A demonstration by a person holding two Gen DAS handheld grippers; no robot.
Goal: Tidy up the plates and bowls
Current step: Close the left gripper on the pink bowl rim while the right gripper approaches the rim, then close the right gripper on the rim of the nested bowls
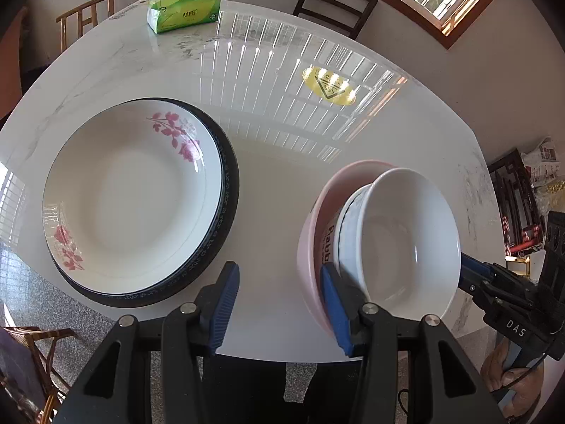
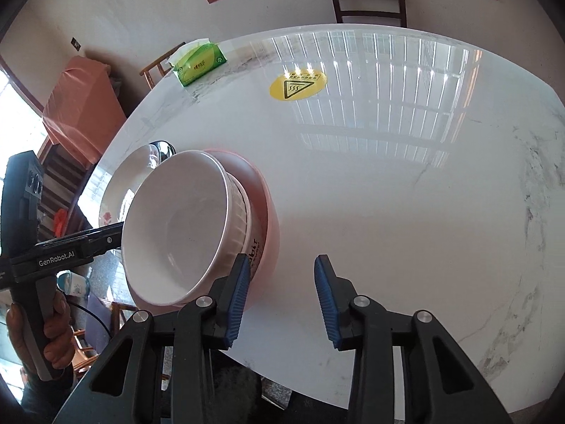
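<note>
**Bowl stack sitting right between the two grippers**

The white bowl [image 1: 406,240] is nested in the pink bowl [image 1: 310,247] on the table [image 1: 275,183], tilted a bit. It's just right of the left gripper [image 1: 279,304] and just left of the right gripper [image 2: 280,296] — both have fingers spread, gripping nothing. The floral plate [image 1: 130,198] stack lies farther left, so I'd say the left one is nearer to that — either could reach the bowls.

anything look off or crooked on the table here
Nothing is spilled or broken. The plates sit neatly stacked. The white bowl looks tipped in the pink bowl, but the fisheye may exaggerate that. Both grippers are open and hold nothing.
</note>
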